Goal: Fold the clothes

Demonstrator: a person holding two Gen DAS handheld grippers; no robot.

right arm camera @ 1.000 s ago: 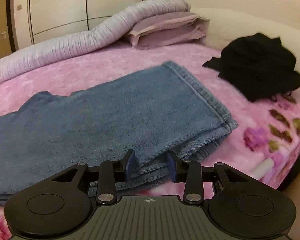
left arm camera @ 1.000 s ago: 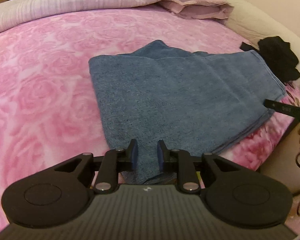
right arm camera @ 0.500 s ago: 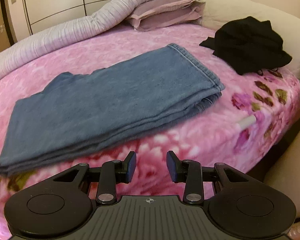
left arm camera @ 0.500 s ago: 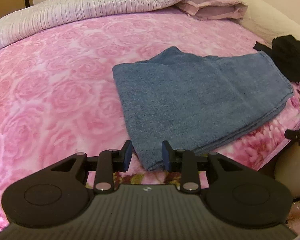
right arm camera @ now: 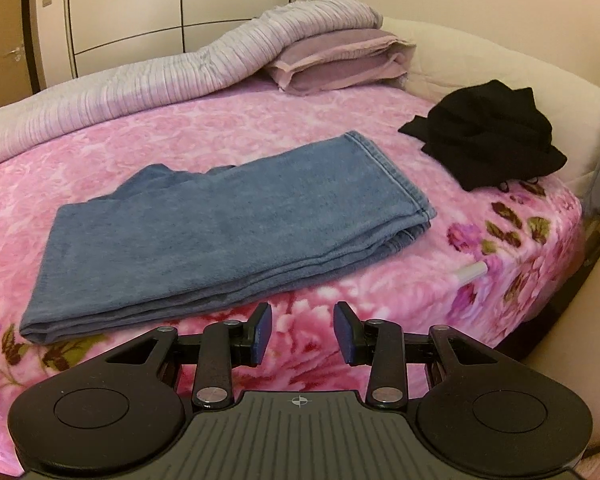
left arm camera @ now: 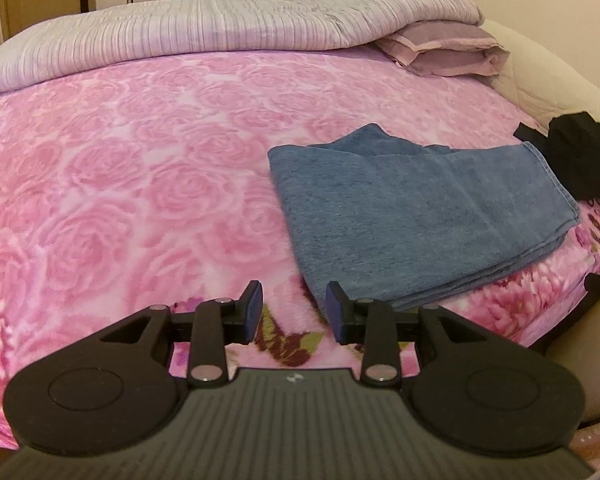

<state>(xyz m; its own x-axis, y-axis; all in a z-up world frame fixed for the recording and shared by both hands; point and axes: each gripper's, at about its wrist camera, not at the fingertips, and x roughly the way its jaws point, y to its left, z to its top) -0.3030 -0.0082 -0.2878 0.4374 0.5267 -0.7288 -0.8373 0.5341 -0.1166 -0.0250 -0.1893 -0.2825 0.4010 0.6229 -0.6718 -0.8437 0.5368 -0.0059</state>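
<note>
A folded pair of blue jeans (left arm camera: pixel 416 208) (right arm camera: pixel 228 224) lies flat near the front edge of a pink rose-patterned bed (left arm camera: pixel 120 168) (right arm camera: pixel 380 300). My left gripper (left arm camera: pixel 294 306) is open and empty, hovering just short of the jeans' near left corner. My right gripper (right arm camera: pixel 303 326) is open and empty too, held above the bed edge in front of the jeans' long folded side. A crumpled black garment (left arm camera: pixel 580 156) (right arm camera: pixel 488 132) lies to the right of the jeans, apart from them. The tip of the right gripper shows at the left wrist view's right edge.
A striped lilac duvet (left arm camera: pixel 220 36) (right arm camera: pixel 140 84) and mauve pillows (left arm camera: pixel 448 48) (right arm camera: pixel 340 60) lie along the far side. A cream padded bed surround (right arm camera: pixel 480 64) curves round the right. Wardrobe doors (right arm camera: pixel 172 8) stand behind. A small white cylinder (right arm camera: pixel 470 271) rests on the blanket near the front right edge.
Both grippers have let go of the jeans' near edge and pulled back and up from the bed. The jeans now lie flat and farther off in both views.
</note>
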